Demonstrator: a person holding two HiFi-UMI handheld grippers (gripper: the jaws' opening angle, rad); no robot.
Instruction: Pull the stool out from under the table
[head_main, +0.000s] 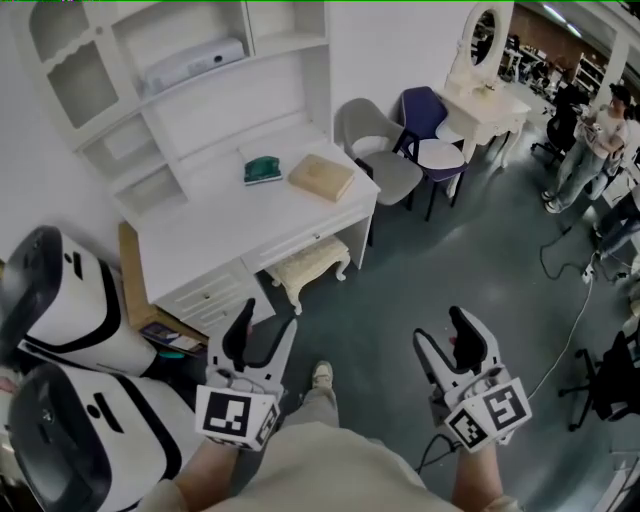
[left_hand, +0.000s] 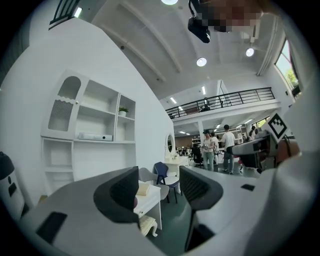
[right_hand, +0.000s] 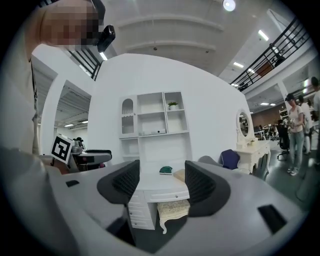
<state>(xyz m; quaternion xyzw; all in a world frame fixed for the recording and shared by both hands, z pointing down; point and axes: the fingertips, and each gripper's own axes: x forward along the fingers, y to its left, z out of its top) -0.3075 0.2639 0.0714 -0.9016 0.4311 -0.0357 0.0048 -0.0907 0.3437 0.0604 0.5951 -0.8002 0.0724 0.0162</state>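
My left gripper (head_main: 262, 335) and right gripper (head_main: 447, 345) are nearest; both sets of fingers stand apart, holding nothing. One stool (head_main: 310, 265) sits tucked under the far white worktop (head_main: 220, 220), well apart from them. Two chairs (head_main: 385, 160) stand right of it. Two white machines (head_main: 70, 300) stand near left.

The head camera sits up high and looks steeply down at the white table (head_main: 220, 222) and the stool (head_main: 310, 265) under it; the cameras on the left gripper (head_main: 262, 337) and right gripper (head_main: 447, 342) sit low and look level past their jaws; all three see that table and stool, not close.
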